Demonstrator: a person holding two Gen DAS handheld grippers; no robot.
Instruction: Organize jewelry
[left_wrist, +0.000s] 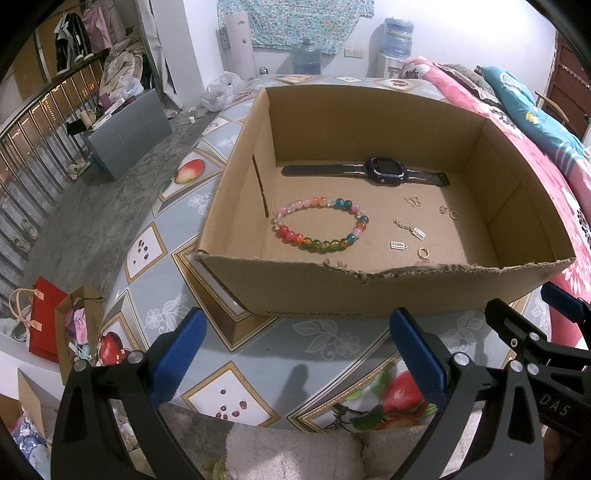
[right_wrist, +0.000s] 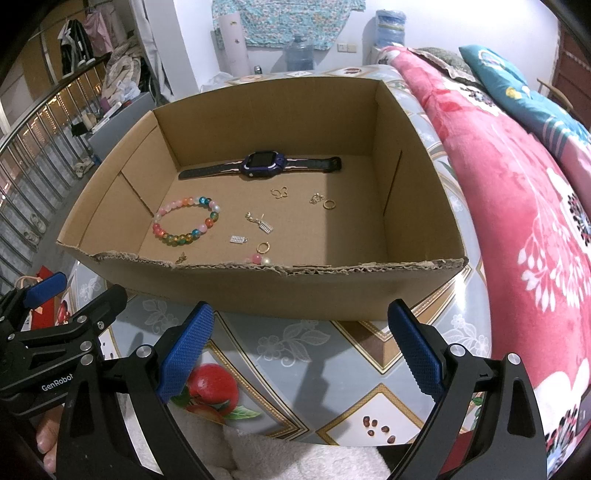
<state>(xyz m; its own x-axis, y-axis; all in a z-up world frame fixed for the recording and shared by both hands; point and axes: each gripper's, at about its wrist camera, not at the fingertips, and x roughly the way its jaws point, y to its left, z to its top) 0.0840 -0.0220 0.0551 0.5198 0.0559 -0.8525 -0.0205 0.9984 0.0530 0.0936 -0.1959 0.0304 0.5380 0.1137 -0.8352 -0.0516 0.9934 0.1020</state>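
Note:
An open cardboard box (left_wrist: 314, 291) (right_wrist: 295, 291) stands on the patterned table. Inside lie a multicoloured bead bracelet (left_wrist: 320, 226) (right_wrist: 186, 220), a dark watch (left_wrist: 384, 170) (right_wrist: 263, 164) along the far wall, and several small gold and silver earrings and charms (left_wrist: 417, 232) (right_wrist: 264, 225). My left gripper (left_wrist: 295, 354) is open and empty, in front of the box's near wall. My right gripper (right_wrist: 299, 350) is open and empty, also in front of the box. Each gripper shows at the edge of the other's view.
The round table (left_wrist: 325, 343) has a fruit-print cover. A red floral blanket (right_wrist: 517, 192) lies right of the box. A railing (left_wrist: 33, 122), a grey bin (left_wrist: 129, 125) and red bags (left_wrist: 44, 317) are on the floor side, left.

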